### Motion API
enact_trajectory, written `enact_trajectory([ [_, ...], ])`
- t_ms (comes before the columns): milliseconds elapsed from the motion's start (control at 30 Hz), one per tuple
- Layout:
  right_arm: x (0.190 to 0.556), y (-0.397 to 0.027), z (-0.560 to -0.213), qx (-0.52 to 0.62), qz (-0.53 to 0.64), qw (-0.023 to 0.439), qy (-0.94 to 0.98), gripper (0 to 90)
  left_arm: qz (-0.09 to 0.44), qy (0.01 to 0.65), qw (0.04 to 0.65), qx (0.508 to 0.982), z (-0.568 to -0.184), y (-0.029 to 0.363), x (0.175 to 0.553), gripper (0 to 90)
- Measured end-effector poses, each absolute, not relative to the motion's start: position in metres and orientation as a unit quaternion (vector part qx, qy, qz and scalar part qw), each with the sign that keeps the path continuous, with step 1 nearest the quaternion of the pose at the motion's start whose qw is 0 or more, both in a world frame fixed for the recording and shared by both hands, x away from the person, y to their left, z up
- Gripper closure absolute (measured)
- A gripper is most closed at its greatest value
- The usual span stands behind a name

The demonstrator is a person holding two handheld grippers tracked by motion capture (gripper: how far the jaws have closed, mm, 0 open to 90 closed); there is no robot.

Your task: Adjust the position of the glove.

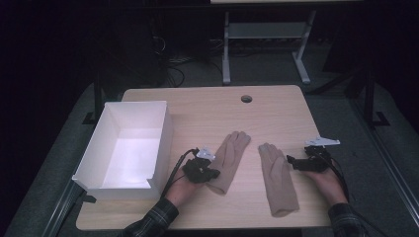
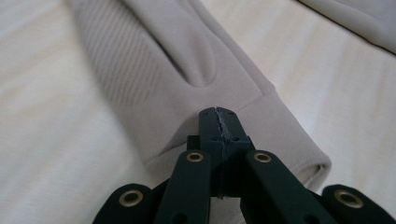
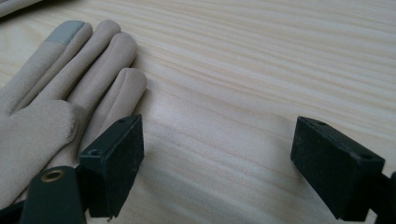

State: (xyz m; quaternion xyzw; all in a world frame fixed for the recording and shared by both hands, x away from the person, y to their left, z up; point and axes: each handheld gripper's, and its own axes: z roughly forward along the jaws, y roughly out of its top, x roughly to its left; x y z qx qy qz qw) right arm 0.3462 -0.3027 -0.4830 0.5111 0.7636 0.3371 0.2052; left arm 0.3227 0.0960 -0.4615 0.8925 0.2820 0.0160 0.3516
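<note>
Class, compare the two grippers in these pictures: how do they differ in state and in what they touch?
The left gripper has its jaws shut, pinching the cuff of the left glove; the right gripper stands open, gripping nothing. The left sits on its glove; the right rests beside the right glove. Both are black and hand-held.

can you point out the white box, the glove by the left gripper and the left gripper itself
white box (image 1: 163, 129): high view, on its right-hand wall.
left glove (image 1: 230, 157): high view, on the palm.
left gripper (image 2: 218, 113): left gripper view, at the tips of its closed jaws, over the glove's cuff.
</note>
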Motion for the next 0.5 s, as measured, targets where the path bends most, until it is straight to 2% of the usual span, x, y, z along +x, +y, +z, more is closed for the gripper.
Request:
enact_trajectory([
  [300, 0.346, -0.303, -0.483, 0.511, 0.337, 0.205, 0.764, 16.9, -0.003, 0.257, 0.355, 0.899, -0.461, 0.092, 0.293, 89.6],
  [500, 0.346, -0.303, -0.483, 0.511, 0.337, 0.205, 0.764, 16.9, 0.0, 0.248, 0.358, 0.9, -0.458, 0.09, 0.293, 87.5],
])
